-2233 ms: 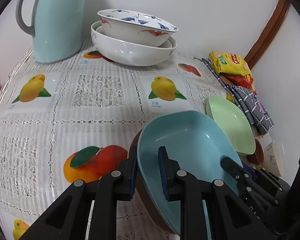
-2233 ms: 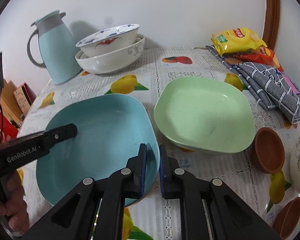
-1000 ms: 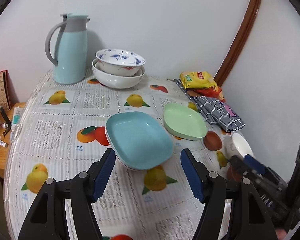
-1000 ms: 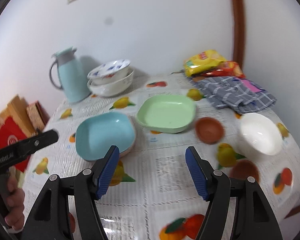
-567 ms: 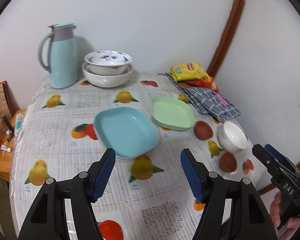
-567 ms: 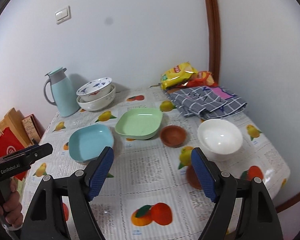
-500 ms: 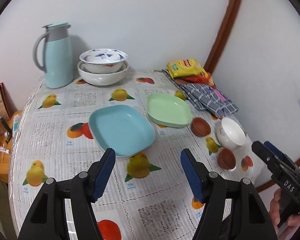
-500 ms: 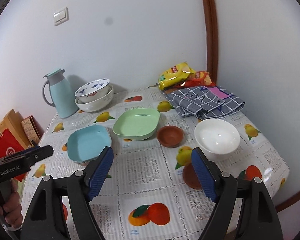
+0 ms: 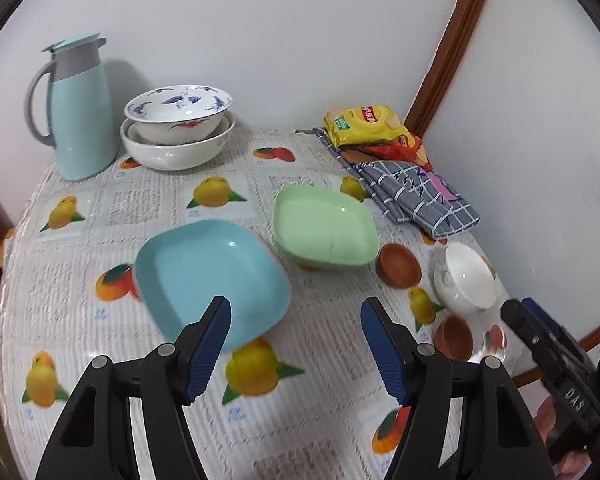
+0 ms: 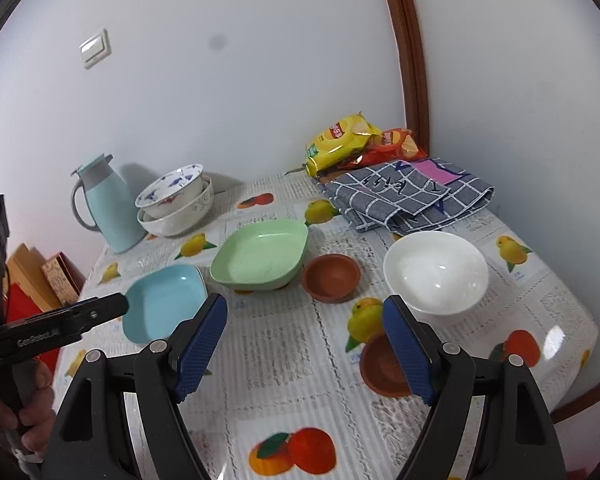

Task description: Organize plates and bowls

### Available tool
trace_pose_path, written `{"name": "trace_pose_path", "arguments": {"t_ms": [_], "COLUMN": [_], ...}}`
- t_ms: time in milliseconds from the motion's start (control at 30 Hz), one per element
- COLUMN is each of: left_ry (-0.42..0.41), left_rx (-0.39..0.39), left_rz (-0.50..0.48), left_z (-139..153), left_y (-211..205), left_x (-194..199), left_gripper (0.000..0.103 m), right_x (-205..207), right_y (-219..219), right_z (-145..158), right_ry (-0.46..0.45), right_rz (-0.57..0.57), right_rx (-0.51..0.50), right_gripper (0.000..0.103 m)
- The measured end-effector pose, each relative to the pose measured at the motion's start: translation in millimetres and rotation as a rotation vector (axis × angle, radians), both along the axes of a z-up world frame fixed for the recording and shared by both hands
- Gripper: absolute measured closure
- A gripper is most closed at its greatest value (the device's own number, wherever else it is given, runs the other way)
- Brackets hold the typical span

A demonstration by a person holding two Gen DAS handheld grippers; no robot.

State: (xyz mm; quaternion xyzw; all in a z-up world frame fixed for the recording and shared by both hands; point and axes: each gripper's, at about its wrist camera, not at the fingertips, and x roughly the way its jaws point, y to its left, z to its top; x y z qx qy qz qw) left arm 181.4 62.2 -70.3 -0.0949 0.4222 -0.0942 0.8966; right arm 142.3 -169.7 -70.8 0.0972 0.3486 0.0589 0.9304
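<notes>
Right wrist view: a table (image 10: 260, 376) under a fruit-print cloth, walls at 12 and 3 o'clock. From largest to smallest: a blue plate (image 10: 166, 300) at 9 o'clock, a green plate (image 10: 260, 258) just beside it, a white bowl (image 10: 436, 274) at 2 o'clock, then two small brown bowls (image 10: 332, 278) (one near the front edge). The right gripper (image 10: 304, 346) and left gripper (image 9: 296, 344) hover above with jaws wide, holding nothing. Risk, as I judge it: the nearer brown bowl and the white bowl sit near the table's edge, so a careless sweep could knock them off. Open cloth lies at 6 o'clock.
</notes>
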Motion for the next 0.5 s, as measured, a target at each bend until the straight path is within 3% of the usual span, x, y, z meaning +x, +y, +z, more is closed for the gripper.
{"name": "trace_pose_path", "arguments": {"t_ms": [233,500], "left_ry": [0.003,0.044], "left_rx": [0.071,0.081], "left_rz": [0.016,0.009], "left_z": [-3,-11], "left_y": [-4,-3], "left_x": [41,92], "left_gripper": [0.039,0.039], "right_x": [35,83], "right_y": [9,29], "right_z": [-6,-4], "right_ry": [0.033,0.007], "right_rz": [0.002,0.024], "right_rx": [-0.013,-0.088], "right_gripper": [0.025,0.031]}}
